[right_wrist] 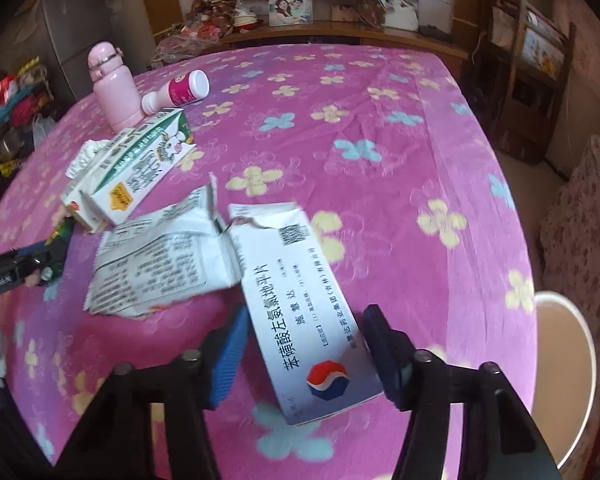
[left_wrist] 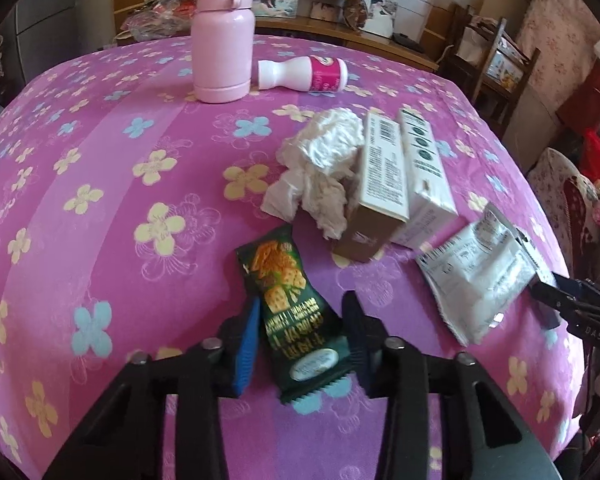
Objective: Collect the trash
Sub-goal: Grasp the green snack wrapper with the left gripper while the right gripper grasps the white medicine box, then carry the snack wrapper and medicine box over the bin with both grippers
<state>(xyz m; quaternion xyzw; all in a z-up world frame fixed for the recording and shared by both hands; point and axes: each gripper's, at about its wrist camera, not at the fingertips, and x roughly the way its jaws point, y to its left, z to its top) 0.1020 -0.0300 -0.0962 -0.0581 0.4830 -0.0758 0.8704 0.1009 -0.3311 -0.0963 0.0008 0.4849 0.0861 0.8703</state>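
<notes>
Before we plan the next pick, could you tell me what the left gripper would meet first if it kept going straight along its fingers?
The left gripper already has the green snack packet between its fingers, so it meets that first. Beyond the packet lies the crumpled tissue, though depth is hard to judge.

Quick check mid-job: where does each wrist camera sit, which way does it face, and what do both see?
Left wrist: on the left gripper, angled down at a green snack packet between its fingers; the right gripper shows at the edge.
Right wrist: on the right gripper, angled down at a white medicine box between its fingers.
Shared: pink flask, milk carton, torn white wrapper.
</notes>
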